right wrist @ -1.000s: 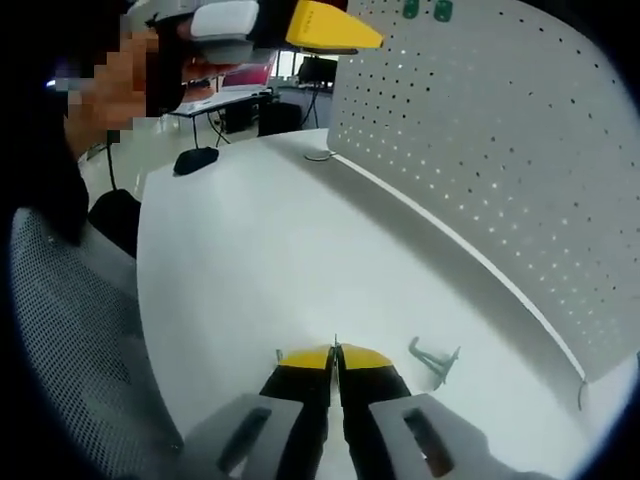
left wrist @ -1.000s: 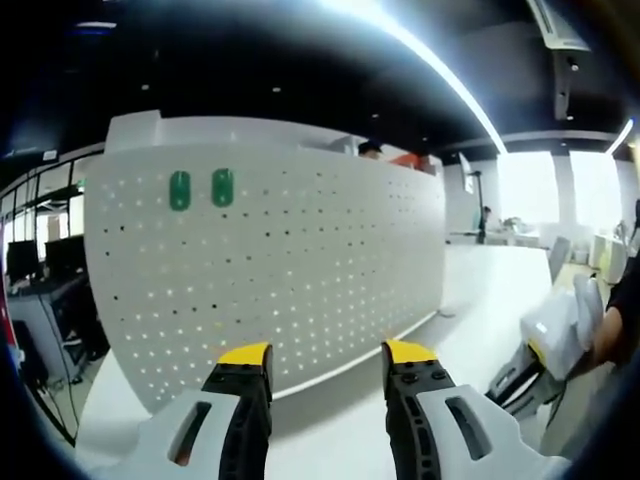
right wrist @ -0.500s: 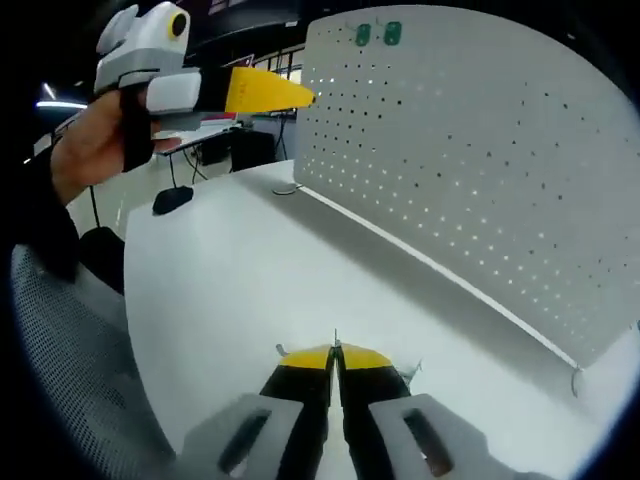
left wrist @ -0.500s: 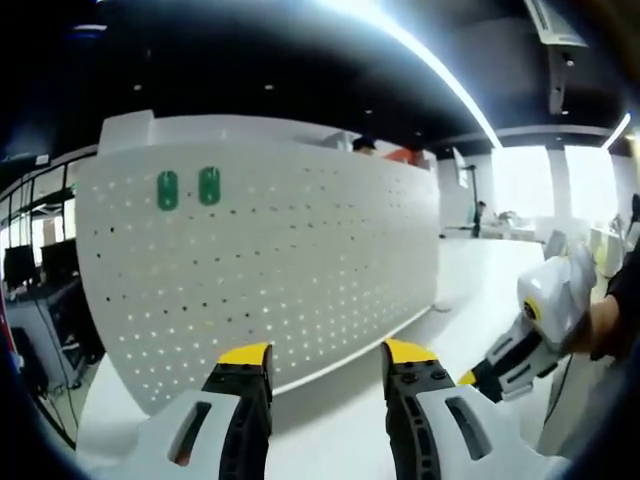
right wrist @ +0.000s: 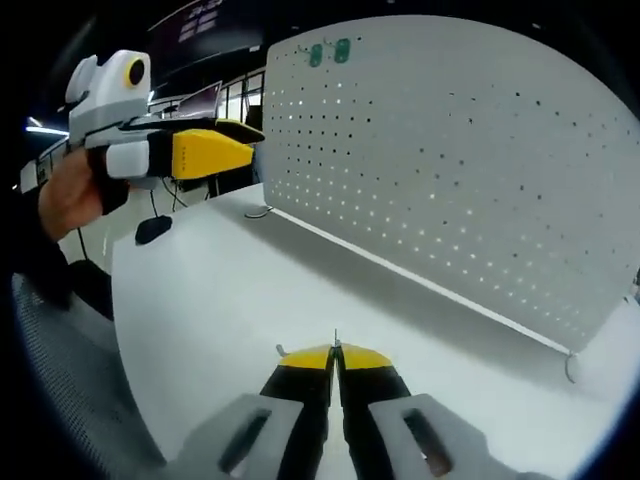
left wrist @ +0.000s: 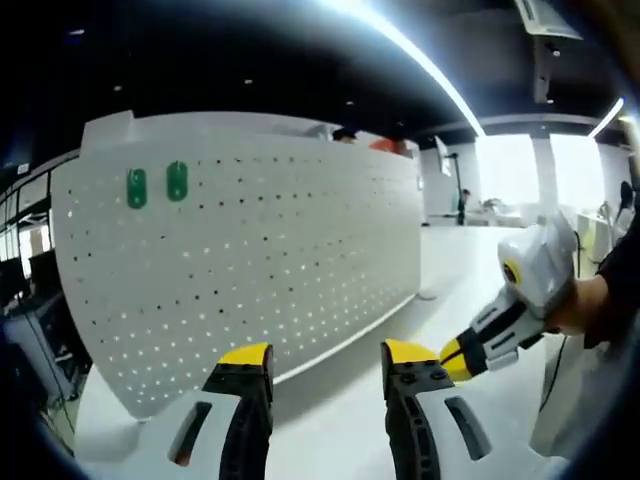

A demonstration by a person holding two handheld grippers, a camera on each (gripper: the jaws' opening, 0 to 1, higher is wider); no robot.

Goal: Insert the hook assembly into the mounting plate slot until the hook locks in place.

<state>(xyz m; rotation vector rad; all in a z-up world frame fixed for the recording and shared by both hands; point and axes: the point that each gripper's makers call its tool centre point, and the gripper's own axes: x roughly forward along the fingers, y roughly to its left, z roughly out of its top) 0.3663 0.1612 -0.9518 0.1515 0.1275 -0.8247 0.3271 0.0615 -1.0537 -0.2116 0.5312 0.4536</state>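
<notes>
The white perforated mounting plate (left wrist: 260,250) stands upright on the table, with two green pegs (left wrist: 157,185) near its top left corner; in the right gripper view it is the plate (right wrist: 470,160). My left gripper (left wrist: 327,355) is open and holds nothing, facing the plate. My right gripper (right wrist: 336,356) is shut, and a thin metal piece (right wrist: 336,340) pokes out between its tips. In the left gripper view the right gripper (left wrist: 480,340) comes in beside my right jaw. The left gripper (right wrist: 195,152) hangs above the table, held by a hand.
The white table (right wrist: 210,300) runs along the plate's foot. A small black object (right wrist: 155,228) and a cable (right wrist: 262,212) lie near its far end. A wire hook (right wrist: 570,368) sits at the plate's right base. A mesh chair (right wrist: 60,390) is at left.
The right gripper has come closer to the left one, now beside its right jaw. A grey hook that lay on the table beside the right jaws has slid out of view.
</notes>
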